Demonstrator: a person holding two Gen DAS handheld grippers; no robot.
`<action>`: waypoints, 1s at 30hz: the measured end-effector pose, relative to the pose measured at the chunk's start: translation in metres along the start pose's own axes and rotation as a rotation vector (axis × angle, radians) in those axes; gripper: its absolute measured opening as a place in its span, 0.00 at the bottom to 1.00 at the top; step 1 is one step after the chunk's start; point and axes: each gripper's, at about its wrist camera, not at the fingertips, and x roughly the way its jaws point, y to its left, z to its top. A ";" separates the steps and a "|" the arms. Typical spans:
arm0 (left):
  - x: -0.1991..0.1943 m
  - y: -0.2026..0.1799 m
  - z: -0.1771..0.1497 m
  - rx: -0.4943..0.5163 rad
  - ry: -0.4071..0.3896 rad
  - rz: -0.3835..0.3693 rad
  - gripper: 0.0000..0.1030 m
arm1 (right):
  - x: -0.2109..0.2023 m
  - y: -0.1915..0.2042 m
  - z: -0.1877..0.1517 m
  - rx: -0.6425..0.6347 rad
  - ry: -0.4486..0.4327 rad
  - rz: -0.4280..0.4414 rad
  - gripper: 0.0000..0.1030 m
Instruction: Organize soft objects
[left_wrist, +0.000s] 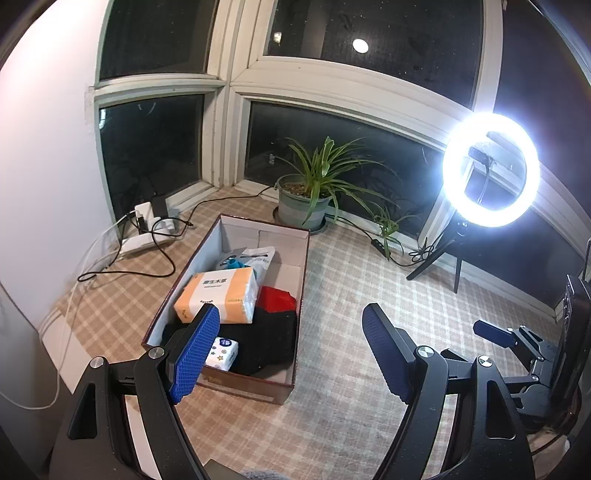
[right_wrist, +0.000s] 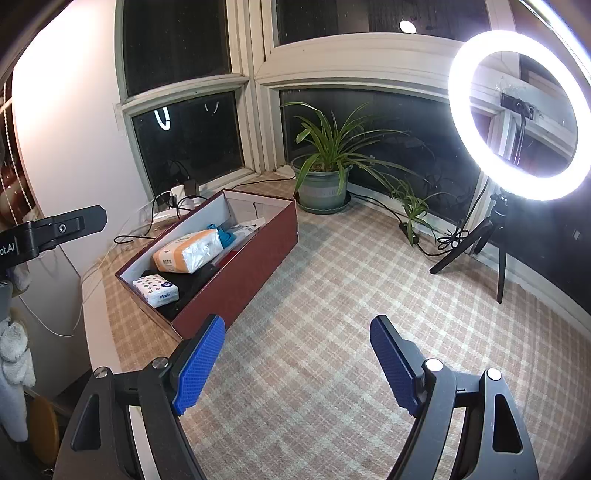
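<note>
A dark red box (left_wrist: 299, 273) (right_wrist: 240, 273) stands on the checked cloth. Inside lie an orange tissue pack (left_wrist: 218, 293) (right_wrist: 184, 253), a small white tissue pack with dots (left_wrist: 221, 352) (right_wrist: 157, 290), black fabric (left_wrist: 269, 339), a red item (left_wrist: 277, 297) and a blue item (left_wrist: 232, 263) beside a white bag (left_wrist: 258, 256). My left gripper (left_wrist: 291, 343) hovers open over the box's near end, nothing between its blue pads. My right gripper (right_wrist: 295, 354) stands open over bare cloth to the right of the box. The right gripper's finger (left_wrist: 495, 334) shows at the left view's right edge.
A potted plant (left_wrist: 306, 199) (right_wrist: 325, 184) stands behind the box by the window. A lit ring light on a tripod (left_wrist: 491, 170) (right_wrist: 517, 114) stands at the right. A power strip with cables (left_wrist: 147, 229) lies at the left near the wall.
</note>
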 end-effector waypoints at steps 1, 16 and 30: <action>0.000 0.000 0.000 0.001 0.000 0.000 0.77 | 0.000 0.000 0.000 0.000 0.000 0.000 0.75; 0.001 -0.001 0.001 0.001 0.000 -0.005 0.77 | 0.004 0.001 -0.004 0.002 0.012 -0.011 0.75; 0.002 0.000 0.003 -0.009 -0.009 -0.002 0.77 | 0.005 -0.001 -0.006 0.011 0.016 -0.015 0.75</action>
